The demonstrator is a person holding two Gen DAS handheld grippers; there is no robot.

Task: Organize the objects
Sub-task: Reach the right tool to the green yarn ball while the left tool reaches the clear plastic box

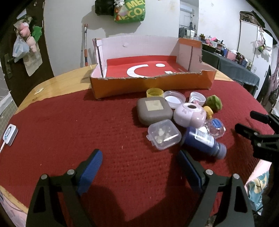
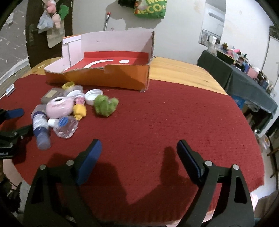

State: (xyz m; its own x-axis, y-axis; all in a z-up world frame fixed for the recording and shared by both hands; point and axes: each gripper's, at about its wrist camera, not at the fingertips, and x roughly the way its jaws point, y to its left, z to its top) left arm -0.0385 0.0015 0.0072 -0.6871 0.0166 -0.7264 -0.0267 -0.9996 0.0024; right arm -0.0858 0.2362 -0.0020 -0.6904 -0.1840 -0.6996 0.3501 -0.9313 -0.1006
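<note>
Sideways, blue bottle (image 1: 204,142), cap toward camera

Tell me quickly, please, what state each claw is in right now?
Left claw: open, holding nothing, above the red cloth.
Right claw: open, holding nothing, also above the cloth.

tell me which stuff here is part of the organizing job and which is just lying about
Job:
orange box
grey case
clear box
blue bottle
pink container
green toy
lids

Lying about:
white gadget
hanging green bag
</note>
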